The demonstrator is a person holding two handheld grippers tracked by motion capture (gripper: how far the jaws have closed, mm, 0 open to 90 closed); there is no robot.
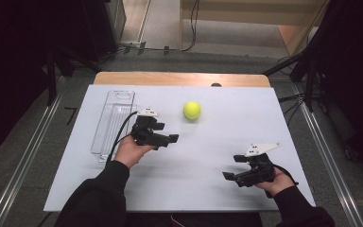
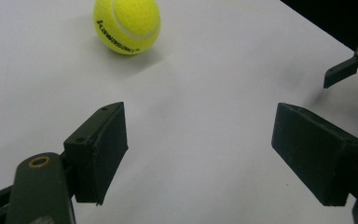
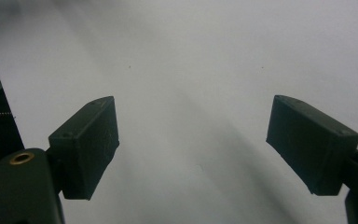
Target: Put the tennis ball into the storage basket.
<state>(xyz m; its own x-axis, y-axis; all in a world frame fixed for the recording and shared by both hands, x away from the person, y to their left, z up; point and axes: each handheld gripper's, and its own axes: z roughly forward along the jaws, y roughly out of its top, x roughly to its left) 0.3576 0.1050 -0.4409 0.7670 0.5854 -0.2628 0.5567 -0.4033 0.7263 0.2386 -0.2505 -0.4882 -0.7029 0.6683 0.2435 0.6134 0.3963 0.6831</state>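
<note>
Ahead, tennis ball [image 2: 127, 25] beyond gaping left tongs [image 2: 200, 154], untouched.

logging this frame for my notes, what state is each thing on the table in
tennis ball: resting free on the white table, nothing touching it, printed side toward the left tool's camera
clear plastic tray: lying flat at the table's left, looks empty
left tool: open, jaws wide apart, nothing between them, short of the ball
right tool: open, nothing between its jaws, above bare table
</note>
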